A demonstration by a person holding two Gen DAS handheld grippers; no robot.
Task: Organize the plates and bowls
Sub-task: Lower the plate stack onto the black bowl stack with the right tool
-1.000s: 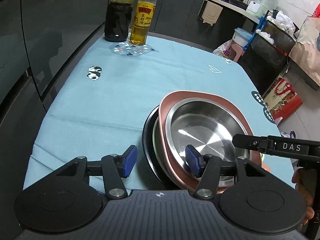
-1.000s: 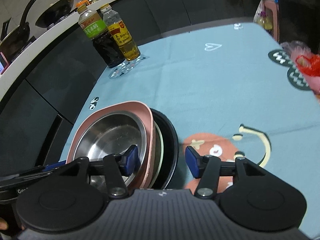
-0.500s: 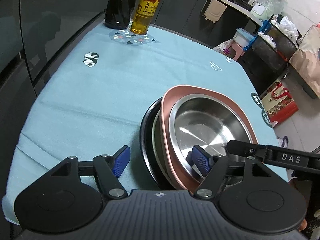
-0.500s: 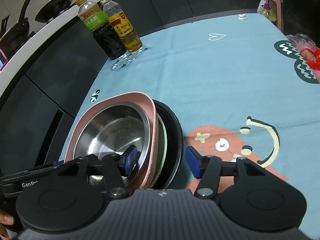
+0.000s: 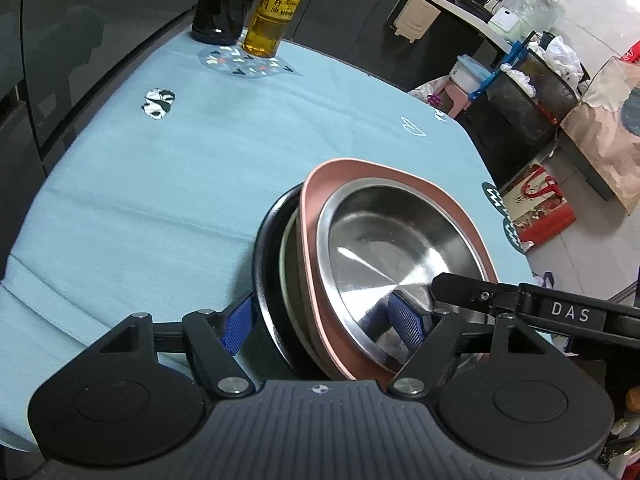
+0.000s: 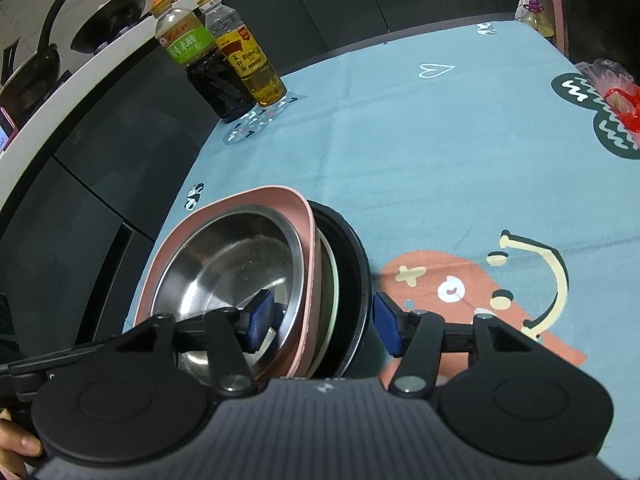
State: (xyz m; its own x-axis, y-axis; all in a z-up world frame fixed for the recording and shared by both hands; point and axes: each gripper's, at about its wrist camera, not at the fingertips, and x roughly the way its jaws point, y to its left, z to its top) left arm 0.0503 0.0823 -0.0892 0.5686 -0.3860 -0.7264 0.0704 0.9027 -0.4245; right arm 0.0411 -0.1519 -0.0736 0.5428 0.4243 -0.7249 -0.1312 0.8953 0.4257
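My left tongs (image 5: 320, 326) have just been opening and now stand at their widest, straddling the near-left rim of the stack: one blue pad (image 5: 239, 326) sits outside the black pan (image 5: 266, 280) over the cloth, the other inside the steel bowl (image 5: 384, 240). I see no pad pressing on a rim there. My right tongs (image 6: 322, 322) straddle the opposite side of the same stack, moderately wide, one pad (image 6: 260, 316) inside the steel bowl (image 6: 228, 268), the other (image 6: 386, 322) just outside the black pan (image 6: 356, 272); whether those pads bear on the stack I cannot tell. The stack sits on the bench (image 5: 160, 184) near its front, close to the left edge: black pan lowest, a pale plate (image 5: 289, 276) showing only as a thin rim, then the pink plate (image 5: 316, 216), then the steel bowl on top. The upper pieces tilt and sit off-centre, so the rims fan out toward each of my tongs. The bench's blue cloth lies open beyond the stack all the way to the dark bottle (image 6: 208, 76) and the oil bottle (image 6: 252, 68), which stand touching at the far left corner. To the right of the stack the cloth (image 6: 440, 160) is free too, bearing only printed figures. The tip of the right tongs' finger (image 5: 472, 292) reaches over the bowl's near rim in the left view.
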